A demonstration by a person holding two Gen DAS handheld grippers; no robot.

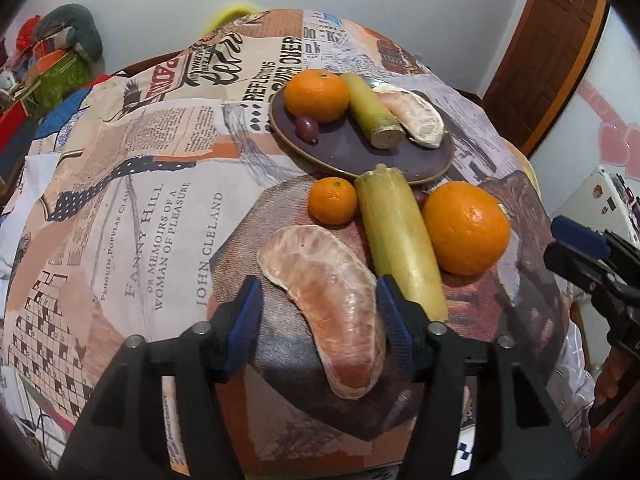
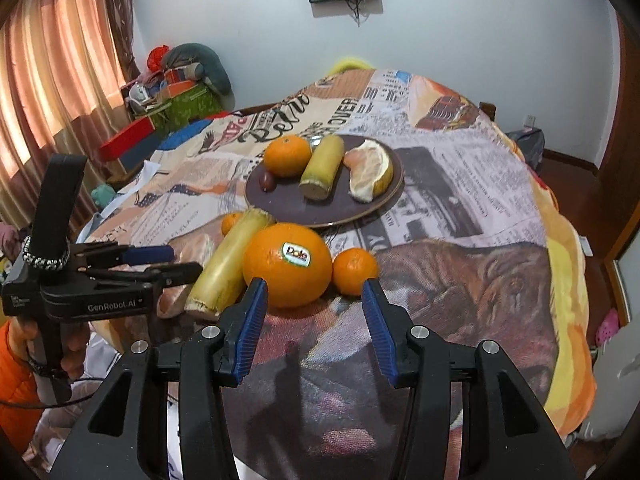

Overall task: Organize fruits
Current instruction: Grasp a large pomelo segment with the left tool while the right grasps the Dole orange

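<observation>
A dark plate holds an orange, a sugarcane piece, a pomelo segment and a small dark fruit. On the cloth in front lie a pink pomelo segment, a long sugarcane piece, a big orange and small tangerines. My left gripper is open around the pink segment. My right gripper is open just before the big orange.
A printed newspaper-pattern cloth covers the table. Boxes and clutter stand at the far left by a curtain. A wooden door is at the right.
</observation>
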